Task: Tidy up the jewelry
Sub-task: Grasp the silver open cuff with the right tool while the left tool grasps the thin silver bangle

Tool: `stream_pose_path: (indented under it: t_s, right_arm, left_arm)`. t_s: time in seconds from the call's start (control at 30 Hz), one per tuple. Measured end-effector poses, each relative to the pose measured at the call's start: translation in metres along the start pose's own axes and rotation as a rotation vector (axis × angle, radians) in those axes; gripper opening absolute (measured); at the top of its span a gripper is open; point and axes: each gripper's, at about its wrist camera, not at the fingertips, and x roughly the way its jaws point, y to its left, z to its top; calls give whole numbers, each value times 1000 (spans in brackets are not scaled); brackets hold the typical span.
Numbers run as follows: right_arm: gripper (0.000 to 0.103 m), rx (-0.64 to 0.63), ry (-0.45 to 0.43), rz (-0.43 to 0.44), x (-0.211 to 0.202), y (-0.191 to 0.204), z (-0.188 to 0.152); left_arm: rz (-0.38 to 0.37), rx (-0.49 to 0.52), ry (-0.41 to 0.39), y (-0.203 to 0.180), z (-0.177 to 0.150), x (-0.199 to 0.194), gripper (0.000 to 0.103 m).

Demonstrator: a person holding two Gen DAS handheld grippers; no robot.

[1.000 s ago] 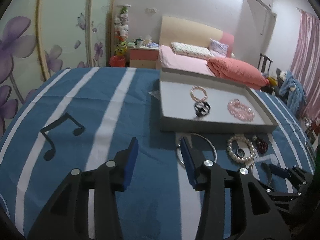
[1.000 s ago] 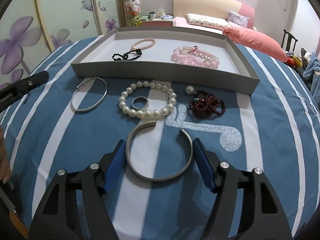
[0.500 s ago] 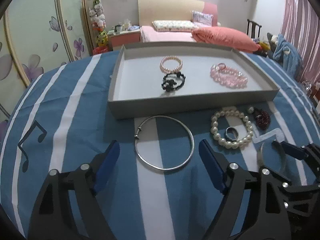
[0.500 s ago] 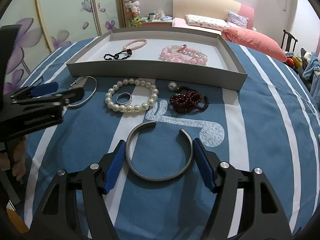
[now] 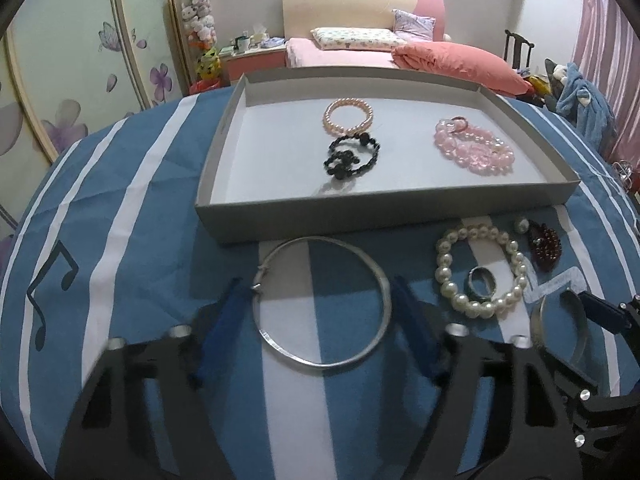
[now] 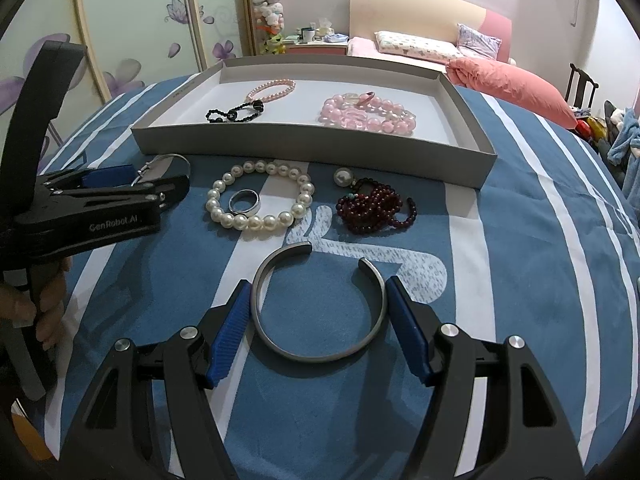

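A: Left wrist view. Left tongs (image 5: 320, 316) closing, blue pads either side of the thin silver bangle (image 5: 322, 300); pads blurred, contact with the bangle not confirmable. Bangle flat on the blue striped cloth (image 5: 132, 240), just in front of the grey tray (image 5: 384, 216).

B: Tray contents?

A: Pink pearl bracelet (image 5: 348, 117), black bead bracelet (image 5: 352, 156) just in front of it, pink crystal bracelet (image 5: 474, 152) to the right. Outside the tray: white pearl bracelet (image 5: 480, 270) around a silver ring (image 5: 484, 283), dark red beads (image 5: 545, 244) beside. Right tongs (image 5: 600, 312) at far right edge.

B: Right wrist view?

A: Right tongs (image 6: 318, 312) set fairly wide, pads flanking the open silver cuff (image 6: 318, 306); touching or a slight gap, not resolvable. Cuff flat on the cloth (image 6: 520, 240), opening toward the tray (image 6: 312, 146). White pearl bracelet (image 6: 260, 200) with ring (image 6: 244, 202) inside, dark red beads (image 6: 374, 208) to the right. Left tongs (image 6: 160, 184) at left, held by a hand (image 6: 44, 300), over the thin bangle (image 6: 168, 162).
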Motion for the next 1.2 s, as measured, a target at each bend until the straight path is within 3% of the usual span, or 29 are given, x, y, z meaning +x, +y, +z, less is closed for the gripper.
stream_pose_path:
  t_s: [0.27, 0.37, 0.6, 0.67, 0.73, 1.2]
  right_arm:
    - [68, -10, 4, 3, -4, -10, -5]
    - [73, 10, 14, -15, -5, -12, -5]
    - [75, 24, 20, -28, -6, -14, -8]
    - [75, 27, 18, -31, -5, -14, -7]
    - [67, 29, 15, -28, -6, -13, -8]
    - [66, 80, -38, -10, -18, -24, -8]
  left_arm:
    - [16, -14, 11, 13, -16, -13, 70]
    - [22, -16, 10, 14, -19, -15, 71]
    - [27, -26, 6, 15, -19, -14, 74]
    - [22, -25, 5, 14, -19, -14, 72]
    - [21, -23, 1, 13, -19, -14, 69]
    - [10, -47, -35, 18, -28, -31, 68]
